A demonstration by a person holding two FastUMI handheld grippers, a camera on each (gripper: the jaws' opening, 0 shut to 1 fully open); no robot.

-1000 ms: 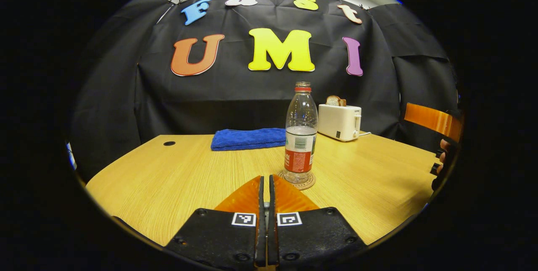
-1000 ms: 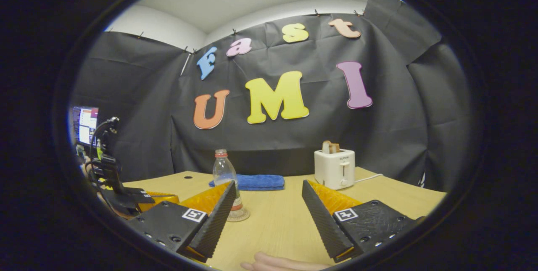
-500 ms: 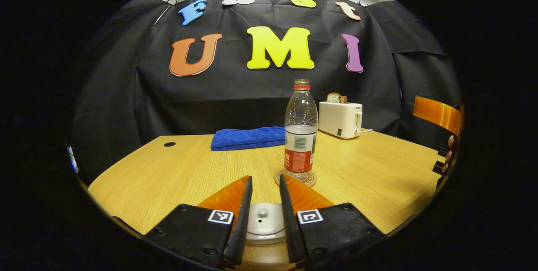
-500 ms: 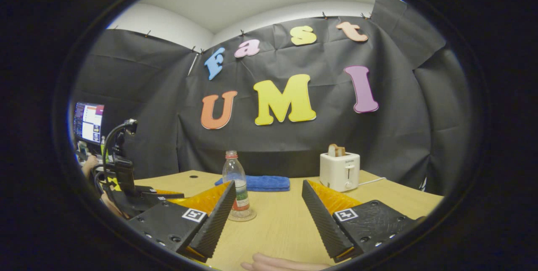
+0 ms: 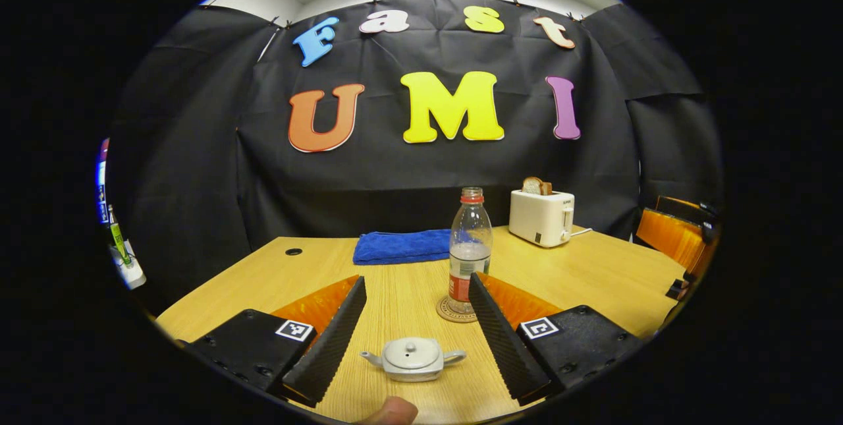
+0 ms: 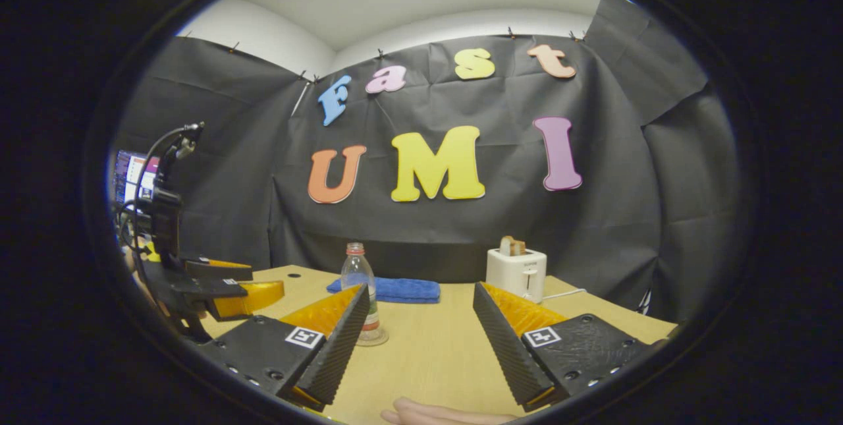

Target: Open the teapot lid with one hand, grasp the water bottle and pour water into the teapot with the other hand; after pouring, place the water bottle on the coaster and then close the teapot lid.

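Observation:
A small grey teapot (image 5: 411,358) sits on the wooden table (image 5: 579,273) with its lid on, low between my left gripper's fingers. My left gripper (image 5: 416,279) is open, held above and behind the teapot and touching nothing. Beyond it a clear water bottle (image 5: 469,250) with a red label stands upright on a round coaster (image 5: 456,311). My right gripper (image 6: 420,288) is open and holds nothing. In the right gripper view the bottle (image 6: 357,273) stands partly behind one finger, and the left gripper (image 6: 230,286) hangs over the table's left side.
A folded blue towel (image 5: 402,246) lies at the back of the table, with a white toaster (image 5: 541,216) holding bread to its right. A person's fingertip (image 5: 388,412) shows at the near edge, and a hand (image 6: 441,413) shows under the right gripper.
My left gripper went from shut to wide open and drew back and up from the teapot, whose lid stays on. The right gripper stayed open and barely shifted.

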